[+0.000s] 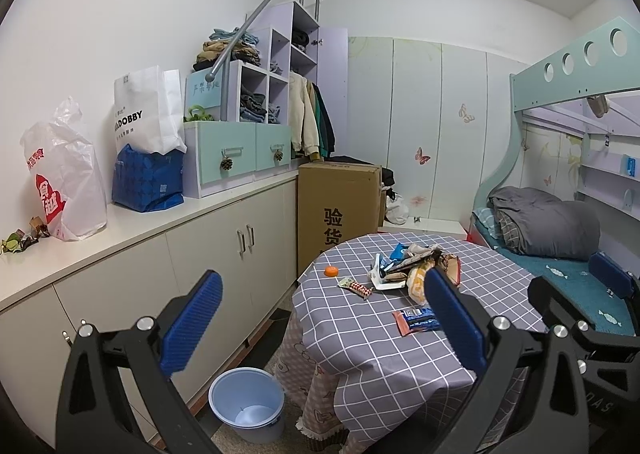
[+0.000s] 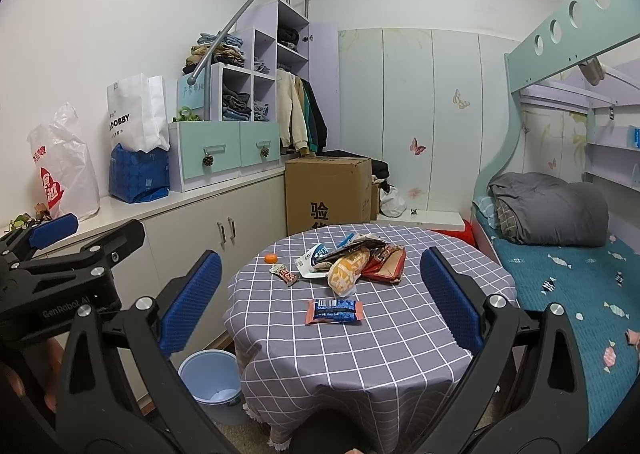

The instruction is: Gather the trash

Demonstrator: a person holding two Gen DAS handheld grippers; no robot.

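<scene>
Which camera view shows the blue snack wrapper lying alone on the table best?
The right wrist view: the blue snack wrapper lies whole and unblocked between the open claw fingers. In the left wrist view, a blue finger pad covers part of the wrapper.

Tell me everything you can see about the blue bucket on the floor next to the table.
The blue bucket is a round, pale blue pail that looks like plastic, with a rolled rim and smooth walls. It stands upright on the floor, between the white cabinets and the table's hanging checked tablecloth. Its mouth is open, and the inside looks empty. In the right wrist view the cloth's edge hides part of it. Neither gripper touches it; whether it touches the cloth cannot be told.
</scene>
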